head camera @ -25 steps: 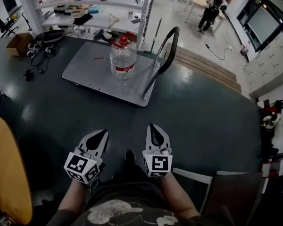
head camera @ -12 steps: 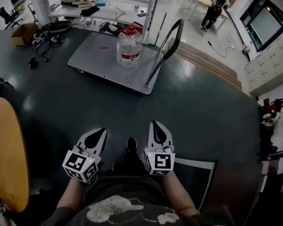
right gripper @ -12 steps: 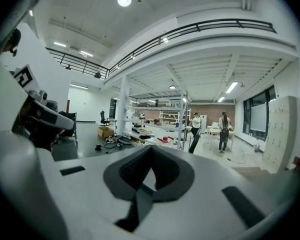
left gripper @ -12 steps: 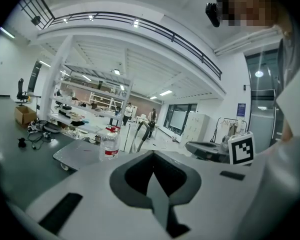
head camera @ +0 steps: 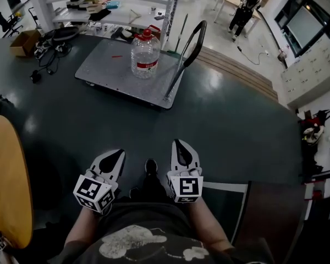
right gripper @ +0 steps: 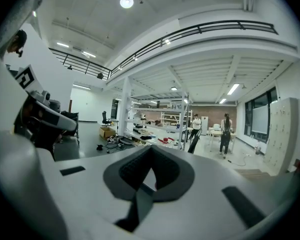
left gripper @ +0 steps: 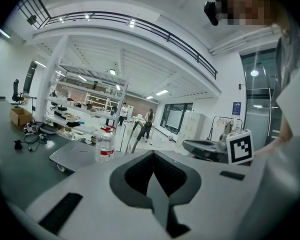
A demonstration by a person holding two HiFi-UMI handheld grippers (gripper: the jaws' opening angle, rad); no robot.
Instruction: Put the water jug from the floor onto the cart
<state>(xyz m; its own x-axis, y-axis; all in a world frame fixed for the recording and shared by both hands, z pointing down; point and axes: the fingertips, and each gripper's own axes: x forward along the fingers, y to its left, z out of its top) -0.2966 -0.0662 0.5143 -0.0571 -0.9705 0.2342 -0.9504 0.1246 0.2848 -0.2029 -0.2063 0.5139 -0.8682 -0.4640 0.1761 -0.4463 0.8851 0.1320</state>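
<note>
The clear water jug point(head camera: 144, 54) with a red cap and red label stands upright on the grey flat cart point(head camera: 107, 73), left of the cart's black handle point(head camera: 190, 51). Both grippers hang close to my body, far from the cart, with dark floor between. My left gripper point(head camera: 119, 154) is shut and empty. My right gripper point(head camera: 178, 144) is shut and empty too. In the left gripper view the jug point(left gripper: 106, 149) and cart deck point(left gripper: 72, 156) show beyond the closed left gripper point(left gripper: 152, 154). In the right gripper view the shut right gripper point(right gripper: 151, 149) hides the jug.
White shelves point(head camera: 104, 12) with clutter stand behind the cart, with a cardboard box point(head camera: 21, 42) and cables point(head camera: 47, 51) on the floor at the left. A round yellow tabletop point(head camera: 5, 186) is at my left, a dark panel point(head camera: 275, 216) at my right. People point(head camera: 245, 12) stand far back.
The cart and jug have slid a little farther up and away in the head view. Both grippers stay shut and side by side near my body.
</note>
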